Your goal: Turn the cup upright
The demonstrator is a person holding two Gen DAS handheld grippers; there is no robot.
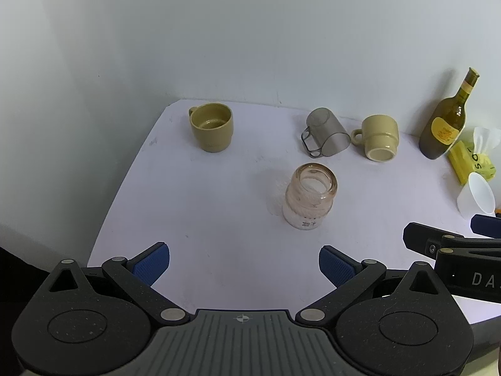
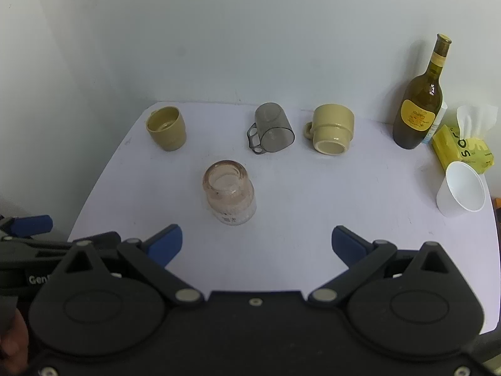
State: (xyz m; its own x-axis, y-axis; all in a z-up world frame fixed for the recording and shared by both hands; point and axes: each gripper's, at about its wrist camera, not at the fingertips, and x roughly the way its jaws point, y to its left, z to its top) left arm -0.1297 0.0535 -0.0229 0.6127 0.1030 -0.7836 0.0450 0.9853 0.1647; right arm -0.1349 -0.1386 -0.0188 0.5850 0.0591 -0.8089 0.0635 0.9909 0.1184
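A grey see-through mug (image 1: 327, 133) (image 2: 271, 128) lies on its side at the back of the white table (image 1: 219, 219) (image 2: 297, 203), handle to the left. A cream ceramic cup (image 1: 379, 138) (image 2: 332, 129) sits beside it, tipped toward me. An olive cup (image 1: 212, 127) (image 2: 166, 128) stands upright at the back left. A pinkish glass jar (image 1: 311, 195) (image 2: 230, 192) stands mid-table. My left gripper (image 1: 244, 266) is open and empty near the front edge. My right gripper (image 2: 256, 246) is open and empty, to the right of the left one.
A wine bottle (image 1: 446, 122) (image 2: 419, 103), a yellow tissue pack (image 1: 472, 159) (image 2: 463, 147) and a white paper cup (image 1: 477, 195) (image 2: 462, 189) stand at the right side. A wall rises behind the table. The table drops off at the left.
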